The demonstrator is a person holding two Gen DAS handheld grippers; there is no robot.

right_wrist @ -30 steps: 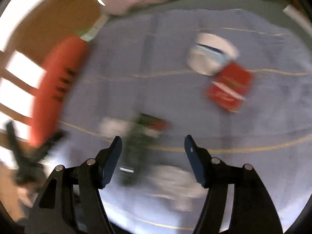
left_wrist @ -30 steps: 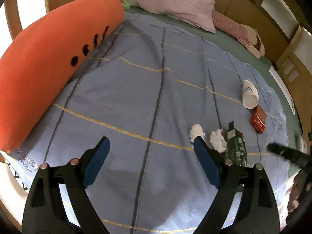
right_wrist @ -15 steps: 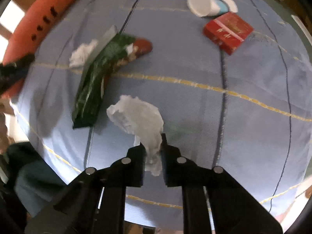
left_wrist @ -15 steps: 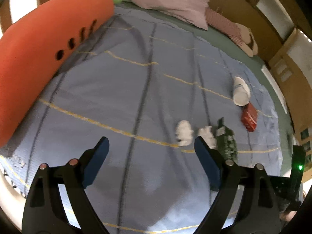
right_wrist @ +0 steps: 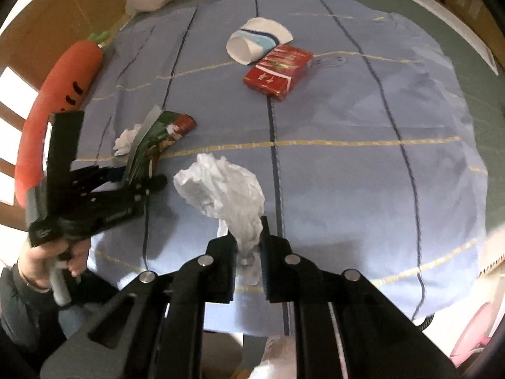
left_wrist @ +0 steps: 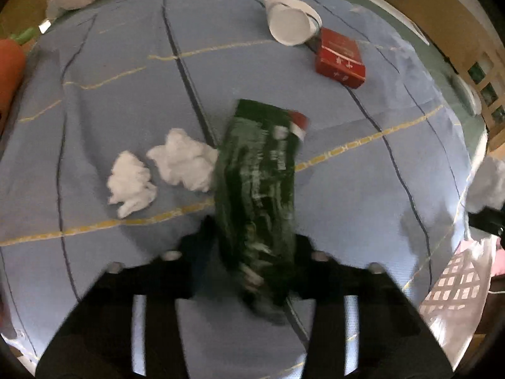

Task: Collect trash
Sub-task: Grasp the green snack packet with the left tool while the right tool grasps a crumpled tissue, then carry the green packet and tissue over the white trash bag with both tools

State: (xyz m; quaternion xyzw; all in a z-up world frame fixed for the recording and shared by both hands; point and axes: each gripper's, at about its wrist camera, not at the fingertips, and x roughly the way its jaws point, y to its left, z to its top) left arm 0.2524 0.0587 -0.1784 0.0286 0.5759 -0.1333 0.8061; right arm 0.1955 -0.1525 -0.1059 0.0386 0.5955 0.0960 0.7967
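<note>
Trash is in both my tools at once: the left gripper (left_wrist: 252,252) has just been closing and now has its jaws clamped on the near end of the green snack wrapper (left_wrist: 258,177), whose long axis runs straight away from the tool along the line of the fingers, the red-tipped far end pointing up the blue bedspread (left_wrist: 363,158). My right gripper (right_wrist: 247,249) is pinched tight on a crumpled white tissue (right_wrist: 224,186), which stands up above the jaws clear of the cloth. What I judge matters next is what lies beside the left tool: two more tissue wads (left_wrist: 157,170) lie on the cloth, one touching the wrapper's left edge, the other farther left, so the left hand is the nearer one for them. The paper cup (right_wrist: 255,42) and the red box (right_wrist: 277,71) touching it lie well apart, farther up the bed, about straight ahead of my right tool.
</note>
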